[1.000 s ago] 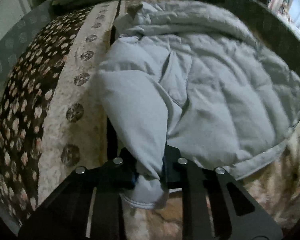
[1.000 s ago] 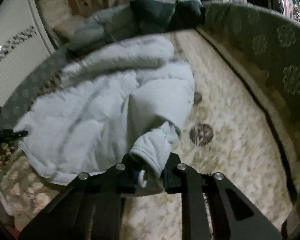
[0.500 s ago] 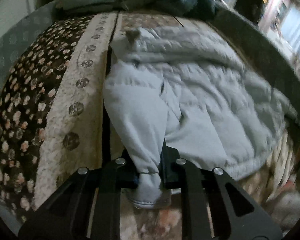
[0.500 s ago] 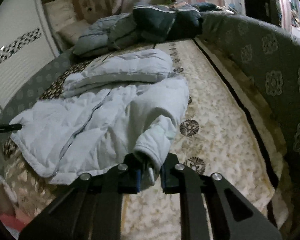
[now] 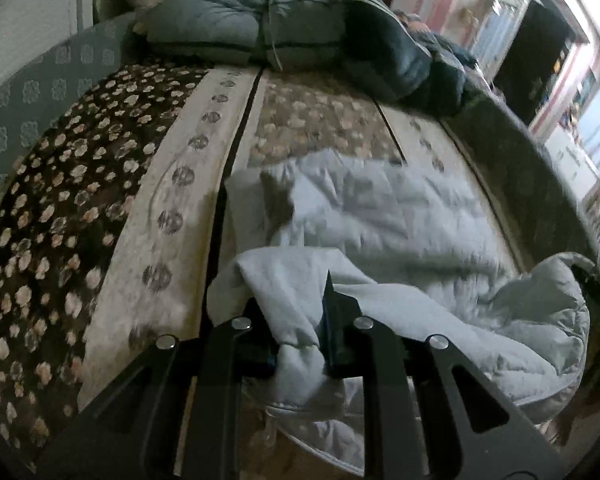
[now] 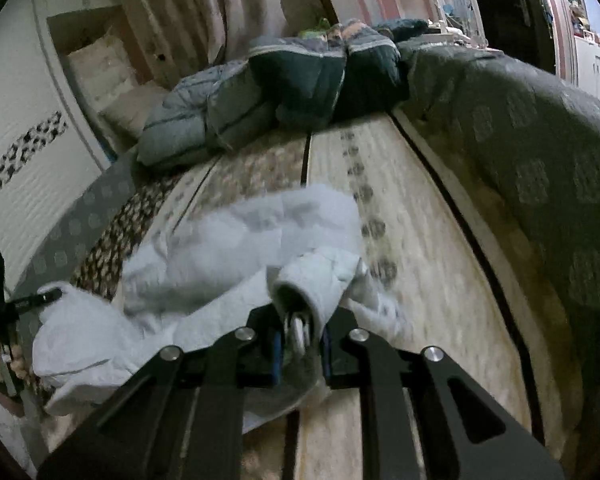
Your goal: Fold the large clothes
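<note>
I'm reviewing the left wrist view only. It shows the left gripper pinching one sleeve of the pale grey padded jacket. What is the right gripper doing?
Observer: The right gripper is shut on the other sleeve's cuff of the pale grey padded jacket.
Operator: Is that cuff lying flat on the bed?
Observer: No. It stands raised in the jaws above the patterned beige blanket, with its opening facing the camera.

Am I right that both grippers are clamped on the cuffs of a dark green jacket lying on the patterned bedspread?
Not quite: the jacket is pale grey, not dark green. The dark padded clothes are the folded pile at the far end of the bedspread. The left gripper and the right gripper are indeed each clamped on a cuff, as both wrist views show.
</note>
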